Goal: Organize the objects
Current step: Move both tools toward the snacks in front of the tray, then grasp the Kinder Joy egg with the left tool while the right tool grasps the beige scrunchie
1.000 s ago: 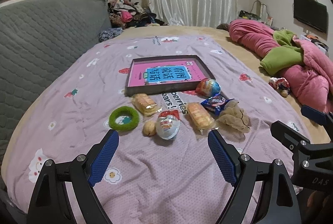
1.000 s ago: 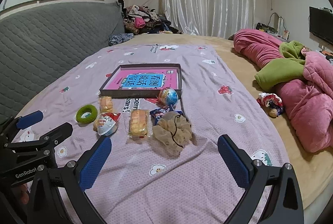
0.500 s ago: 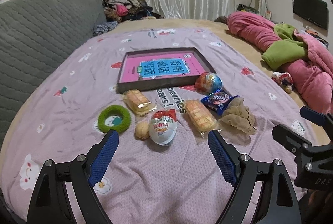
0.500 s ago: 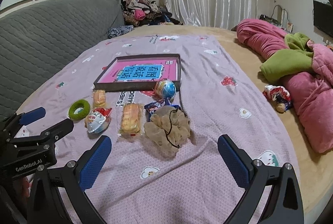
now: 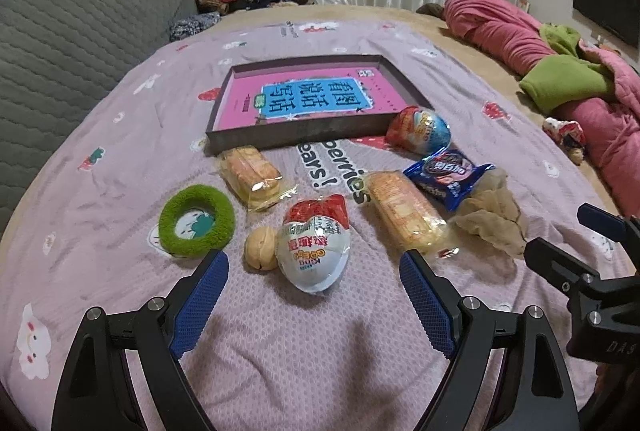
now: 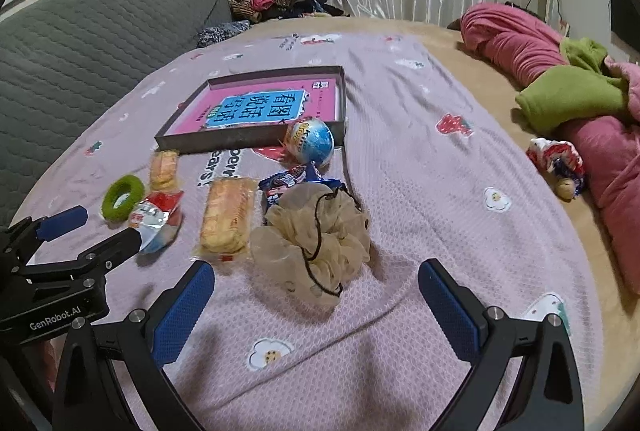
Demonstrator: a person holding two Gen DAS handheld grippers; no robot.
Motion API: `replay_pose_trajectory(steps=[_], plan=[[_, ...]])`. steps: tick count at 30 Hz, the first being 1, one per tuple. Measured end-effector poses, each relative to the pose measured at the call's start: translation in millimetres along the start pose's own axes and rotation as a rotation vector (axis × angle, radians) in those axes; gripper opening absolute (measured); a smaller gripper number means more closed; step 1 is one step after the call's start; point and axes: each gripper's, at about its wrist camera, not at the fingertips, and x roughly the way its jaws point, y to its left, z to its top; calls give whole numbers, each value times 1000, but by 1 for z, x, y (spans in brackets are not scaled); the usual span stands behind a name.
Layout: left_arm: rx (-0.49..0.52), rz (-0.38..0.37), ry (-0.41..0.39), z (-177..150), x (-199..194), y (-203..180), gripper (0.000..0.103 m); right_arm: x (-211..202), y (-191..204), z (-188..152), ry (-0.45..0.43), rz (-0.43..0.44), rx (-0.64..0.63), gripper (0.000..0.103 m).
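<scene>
Nothing had reached the shallow dark cardboard tray (image 5: pixel 308 131); snacks and the beige mesh scrunchie (image 6: pixel 316 235) lay loose. Left gripper (image 5: pixel 314 297) and right gripper (image 6: pixel 316 305) gaped empty.

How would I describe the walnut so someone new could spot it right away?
Start at the shallow pink-lined box on the purple bedspread, then come toward the open left gripper. The walnut lies between the green ring and the white egg-shaped pack: the only small, unwrapped tan ball.

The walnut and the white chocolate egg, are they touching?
Touching, it seems. In the left wrist view the walnut sits tight against the left side of the white chocolate egg, with no blanket showing between them.
</scene>
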Motion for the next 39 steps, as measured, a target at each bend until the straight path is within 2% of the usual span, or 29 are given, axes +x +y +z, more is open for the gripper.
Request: replay_pose_trajectory(steps=[11, 16, 23, 26, 27, 28, 29, 31, 35, 37, 39], plan=[[-7, 6, 40, 11, 30, 6, 88, 34, -5, 6, 45, -34, -30, 103], [4, 13, 61, 14, 40, 2, 88, 40, -6, 7, 46, -14, -24, 102], [18, 6, 87, 19, 52, -2, 77, 54, 2, 11, 73, -38, -64, 101], [20, 9, 98, 20, 58, -3, 73, 58, 6, 10, 82, -49, -81, 94], [17, 2, 105, 20, 60, -3, 70, 59, 6, 10, 83, -55, -85, 89], [14, -2, 112, 20, 62, -3, 59, 60, 6, 9, 85, -57, -86, 85], [13, -2, 120, 20, 64, -3, 53, 62, 6, 8, 92, -55, -85, 83], [17, 0, 124, 19, 66, -3, 53, 64, 5, 8, 96, -40, -80, 72], [14, -2, 122, 20, 66, -2, 53, 65, 4, 6, 95, -3, -71, 59], [11, -2, 123, 20, 67, -2, 53, 67, 3, 5, 101, 6, -64, 47], [16, 4, 124, 20, 67, -3, 53, 67, 1, 4, 101, 27, -54, 40]])
